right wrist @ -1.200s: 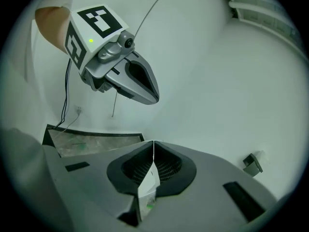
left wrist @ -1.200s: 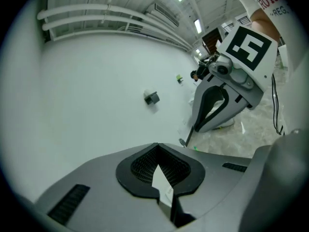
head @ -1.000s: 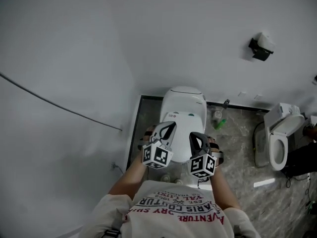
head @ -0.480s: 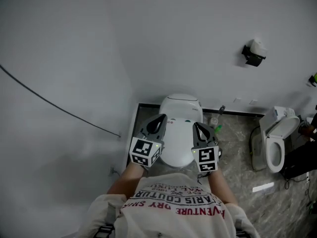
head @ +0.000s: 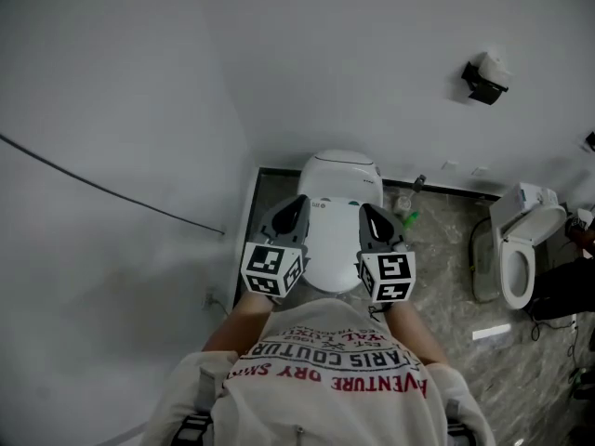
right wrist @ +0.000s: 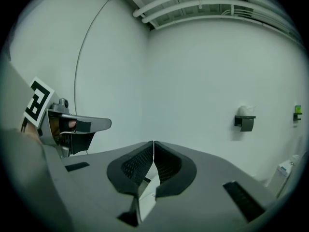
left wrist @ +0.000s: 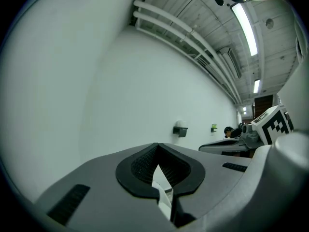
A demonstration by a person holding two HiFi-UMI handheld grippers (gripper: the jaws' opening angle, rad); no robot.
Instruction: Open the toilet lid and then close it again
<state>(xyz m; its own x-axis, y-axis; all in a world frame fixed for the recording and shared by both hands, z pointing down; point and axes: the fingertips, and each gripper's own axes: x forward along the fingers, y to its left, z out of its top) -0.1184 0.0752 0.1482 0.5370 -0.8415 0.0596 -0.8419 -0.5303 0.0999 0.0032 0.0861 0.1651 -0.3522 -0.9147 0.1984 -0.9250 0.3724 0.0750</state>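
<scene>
Toilet lid [head: 333, 242] down, left gripper [head: 297, 204], right gripper [head: 369, 212] above its sides

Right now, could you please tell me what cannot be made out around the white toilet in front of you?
- Head view: the front edge of the white toilet is hidden behind the left gripper, the right gripper and the person's printed shirt.
- Both gripper views: they show mostly the white wall; the toilet cannot be made out there.
- Head view: the small green item on the floor beside the toilet is too small to identify.
</scene>
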